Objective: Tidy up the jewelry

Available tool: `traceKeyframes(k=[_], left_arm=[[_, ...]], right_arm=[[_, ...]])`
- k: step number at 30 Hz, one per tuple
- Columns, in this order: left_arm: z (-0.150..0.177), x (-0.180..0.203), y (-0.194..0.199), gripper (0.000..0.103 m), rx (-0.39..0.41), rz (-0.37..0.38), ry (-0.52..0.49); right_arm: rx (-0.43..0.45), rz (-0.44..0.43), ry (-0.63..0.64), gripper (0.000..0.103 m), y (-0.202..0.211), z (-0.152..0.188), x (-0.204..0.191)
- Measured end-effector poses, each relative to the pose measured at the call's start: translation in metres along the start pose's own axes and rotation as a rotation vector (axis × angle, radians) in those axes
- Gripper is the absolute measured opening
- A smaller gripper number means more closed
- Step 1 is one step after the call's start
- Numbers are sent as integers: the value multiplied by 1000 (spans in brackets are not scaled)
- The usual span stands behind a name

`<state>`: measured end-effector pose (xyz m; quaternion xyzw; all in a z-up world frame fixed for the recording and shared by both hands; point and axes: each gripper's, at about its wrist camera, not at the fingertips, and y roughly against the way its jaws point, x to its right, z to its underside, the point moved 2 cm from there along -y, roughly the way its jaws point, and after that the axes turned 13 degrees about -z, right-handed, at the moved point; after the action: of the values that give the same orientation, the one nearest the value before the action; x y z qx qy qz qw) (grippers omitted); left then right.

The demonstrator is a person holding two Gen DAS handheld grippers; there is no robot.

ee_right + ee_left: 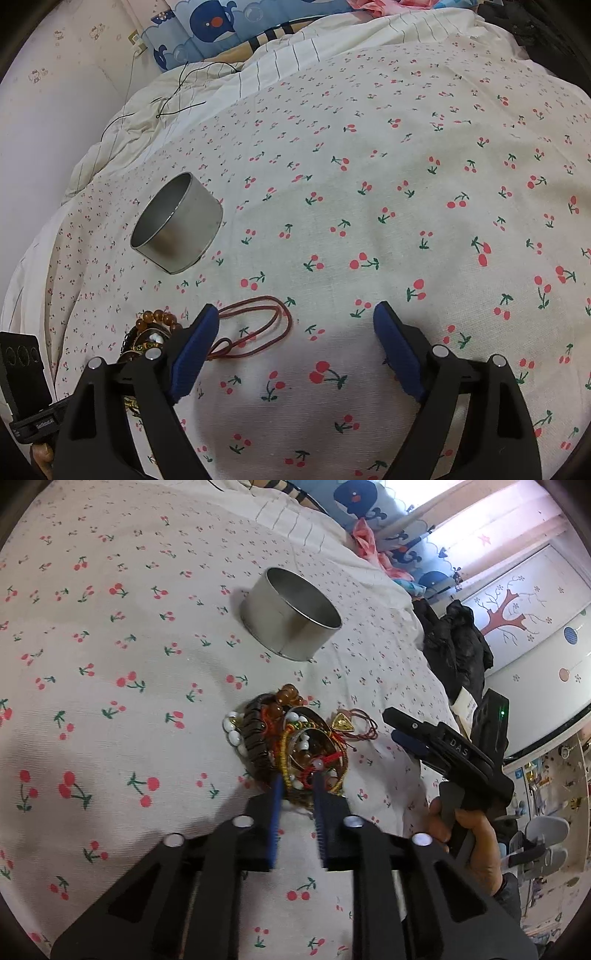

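Note:
A heap of jewelry (pixel 291 746) lies on the cherry-print bedspread: brown and amber bead bracelets, white beads, gold and red cords, a gold pendant (pixel 341 722) on a red cord. My left gripper (pixel 298 782) has its tips pushed into the heap's near edge, jaws narrowly apart around beads and cords. An empty round metal tin (pixel 291 614) stands beyond the heap; it also shows in the right wrist view (pixel 177 225). My right gripper (pixel 295 317) is wide open and empty, beside the red cord loop (pixel 255 328); it shows in the left view (pixel 410 734) right of the heap.
The bedspread (pixel 369 184) covers the whole work surface. A striped quilt and whale-print pillow (pixel 221 26) lie at the back. A thin black cable (pixel 177 96) lies at the far left. Dark clothing (pixel 458 646) hangs off the bed's right edge.

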<state>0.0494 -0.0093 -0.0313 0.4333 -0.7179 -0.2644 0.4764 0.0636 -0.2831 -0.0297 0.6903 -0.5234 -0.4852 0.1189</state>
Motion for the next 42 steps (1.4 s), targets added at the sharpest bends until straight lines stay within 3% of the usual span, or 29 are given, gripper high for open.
traceKeyframes(k=[2,9,14,19,26,30,31,33,34,35,42], left_arm=[[-1,0,3,4,17,1,-1],[-5,-6,13,3,30,9,16],[-11,2,36,3,87,75,-21],[-37,18,59,3,152,48,-83],[-82,44,70,3,248,-16,-177],[-84,40,61,3,269,-38,-175],[-83,37,57,3,266,-42,-169],[-80,29,48,3,254,-76,-160],[-79,26,44,3,251,-96,-156],[-77,23,42,3,251,-107,-152],[-84,18,45,3,279,-82,-130]], right_arm=[[-2,3,3,82,0,0,0],[-6,7,4,82,-2,2,1],[-11,-1,3,82,-1,1,1],[-6,-51,-38,82,3,1,10],[-31,12,63,82,-5,1,-3],[-60,62,159,81,-16,3,-17],[-69,78,185,78,-19,4,-20],[-98,103,240,37,-25,7,-28],[-102,116,260,25,-27,9,-31],[-102,112,278,4,-27,9,-35],[26,32,285,3,0,-2,-47]])
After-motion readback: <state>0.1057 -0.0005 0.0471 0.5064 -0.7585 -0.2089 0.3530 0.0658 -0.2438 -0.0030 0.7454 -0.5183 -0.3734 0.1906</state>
